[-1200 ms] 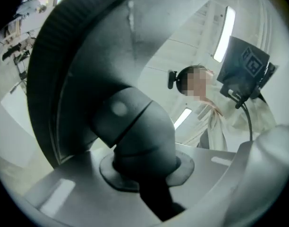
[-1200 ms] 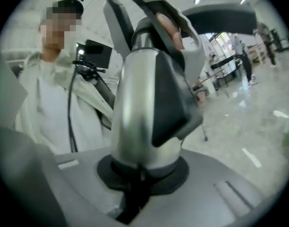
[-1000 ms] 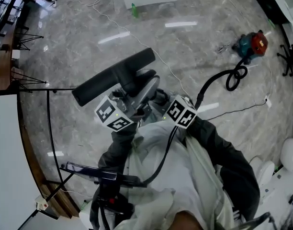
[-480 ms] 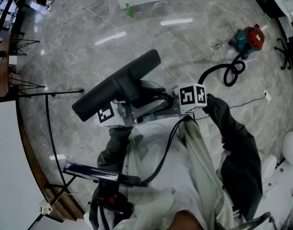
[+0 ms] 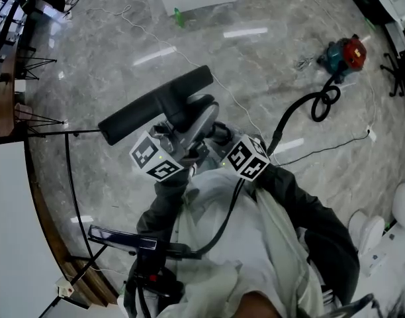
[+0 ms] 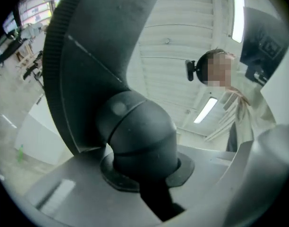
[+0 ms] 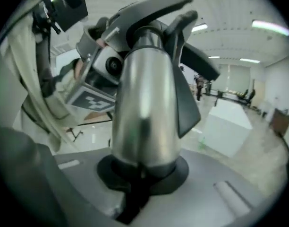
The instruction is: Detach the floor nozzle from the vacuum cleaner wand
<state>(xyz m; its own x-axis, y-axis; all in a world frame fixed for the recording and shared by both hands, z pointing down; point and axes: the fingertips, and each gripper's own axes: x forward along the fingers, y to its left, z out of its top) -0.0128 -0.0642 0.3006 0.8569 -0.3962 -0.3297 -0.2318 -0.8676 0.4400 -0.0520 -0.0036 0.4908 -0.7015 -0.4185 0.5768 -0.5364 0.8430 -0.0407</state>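
In the head view the black floor nozzle [image 5: 149, 108] is held up over the floor, joined to the silver wand [image 5: 204, 123]. My left gripper [image 5: 182, 141] is shut on the nozzle's black elbow neck [image 6: 135, 131], which fills the gap between its jaws [image 6: 144, 174]; the nozzle's underside [image 6: 83, 56] looms above. My right gripper [image 5: 219, 141] is shut on the silver wand [image 7: 144, 108], and its jaws [image 7: 142, 174] close round the tube. The joint between neck and wand is partly hidden by the grippers.
A red and teal vacuum body [image 5: 348, 53] lies on the marble floor at upper right, its black hose [image 5: 302, 108] running to me and down past my torso [image 5: 222, 224]. A white cable [image 5: 189, 52] crosses the floor. A thin black stand [image 5: 67, 131] is at left.
Half a second ago the nozzle had swung up and the right gripper was higher and further right. Both have come back to about where they were a second ago.
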